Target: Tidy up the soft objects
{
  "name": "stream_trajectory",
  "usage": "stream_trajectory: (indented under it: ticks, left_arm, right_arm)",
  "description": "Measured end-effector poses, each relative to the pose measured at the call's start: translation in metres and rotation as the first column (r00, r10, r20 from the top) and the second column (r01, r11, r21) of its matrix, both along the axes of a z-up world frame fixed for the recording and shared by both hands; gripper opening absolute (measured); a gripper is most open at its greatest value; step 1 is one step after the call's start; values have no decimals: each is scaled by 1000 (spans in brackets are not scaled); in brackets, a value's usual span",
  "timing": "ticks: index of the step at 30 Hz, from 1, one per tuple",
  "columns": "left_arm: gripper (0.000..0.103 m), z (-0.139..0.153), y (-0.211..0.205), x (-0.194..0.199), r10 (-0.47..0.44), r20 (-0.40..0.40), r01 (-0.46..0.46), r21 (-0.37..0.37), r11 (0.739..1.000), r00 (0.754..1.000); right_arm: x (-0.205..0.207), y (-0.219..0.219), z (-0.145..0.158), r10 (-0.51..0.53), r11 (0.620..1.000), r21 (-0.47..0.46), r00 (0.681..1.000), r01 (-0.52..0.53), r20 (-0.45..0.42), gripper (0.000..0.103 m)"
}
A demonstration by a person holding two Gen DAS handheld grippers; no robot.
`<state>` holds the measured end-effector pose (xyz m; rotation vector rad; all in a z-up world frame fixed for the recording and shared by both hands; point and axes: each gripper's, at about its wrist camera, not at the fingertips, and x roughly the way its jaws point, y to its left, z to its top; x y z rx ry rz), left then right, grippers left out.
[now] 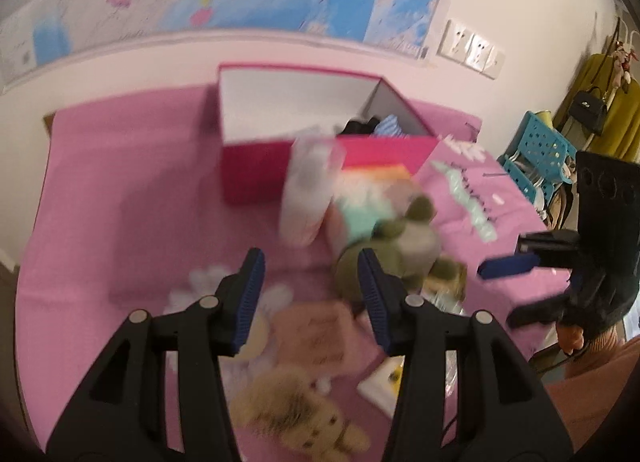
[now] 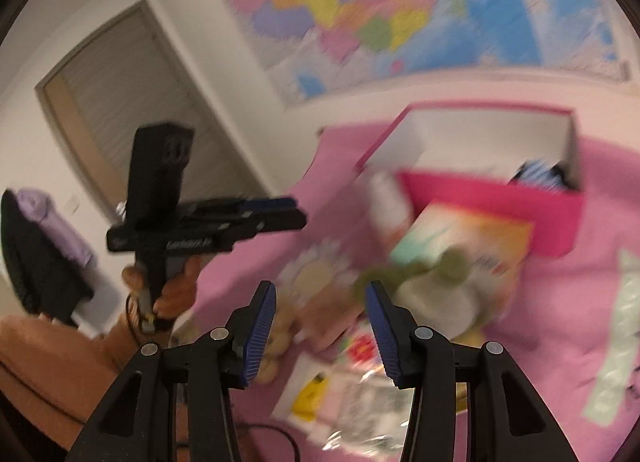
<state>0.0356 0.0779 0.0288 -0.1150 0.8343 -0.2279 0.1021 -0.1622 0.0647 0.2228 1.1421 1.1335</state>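
My left gripper (image 1: 314, 296) stands open over the pink bedspread (image 1: 120, 190), nothing between its blue pads. Just right of it lies a green and grey plush toy (image 1: 400, 246); below it are a brown teddy (image 1: 304, 418), a pink soft pad (image 1: 320, 334) and a white flower plush (image 1: 208, 282). An open pink box (image 1: 256, 166) behind holds dark and striped cloth (image 1: 372, 126). My right gripper (image 2: 322, 322) is open and empty too, above the green plush (image 2: 432, 282) and flower plush (image 2: 320, 274). Both views are blurred.
A white bottle (image 1: 308, 190) and a colourful carton (image 2: 472, 238) lean against the pink box (image 2: 500, 214). A mint soft strip (image 1: 468, 198) lies to the right. Cards and plastic packets (image 2: 372, 402) sit near the front. A blue chair (image 1: 540, 150) stands beside the bed.
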Motion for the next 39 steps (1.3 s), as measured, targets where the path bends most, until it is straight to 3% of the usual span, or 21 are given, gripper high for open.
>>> stream_trajectory:
  ticks: [10,17,20,23,26,32,39]
  left_arm:
    - [50,-37,21,-28,16,-78,-17,-11,1000,997]
    - [50,-53,33,-35,16,-109,-23,-64,998,994]
    - [50,-55,36,-36,12,-109,-21,-82,996,994]
    - [50,-56,38,-35,6,-112,-17,-96,995,994]
    - [50,-58,39,-35,0,-122,-12,-102,995,993]
    - [50,-63,42,-33,-14,-145,-3,-119,993,989]
    - [50,-72,37,-30,-56,-184,29,-148,989,981]
  right_arm:
    - [-63,85,-52,249,965,-48,958,-258,-144,48]
    - [-96,120,-74,328,925,-162,937,-345,-123,46]
    - [-107,124,-76,336,913,-218,939,-345,-77,42]
    - [-115,124,-72,346,904,-264,938,-337,-10,19]
    - [-113,121,-72,337,908,-262,941,-328,-11,15]
    - [-79,97,-61,219,949,-235,975,-208,20,13]
    - [-40,83,-63,109,962,-255,993,-93,50,13]
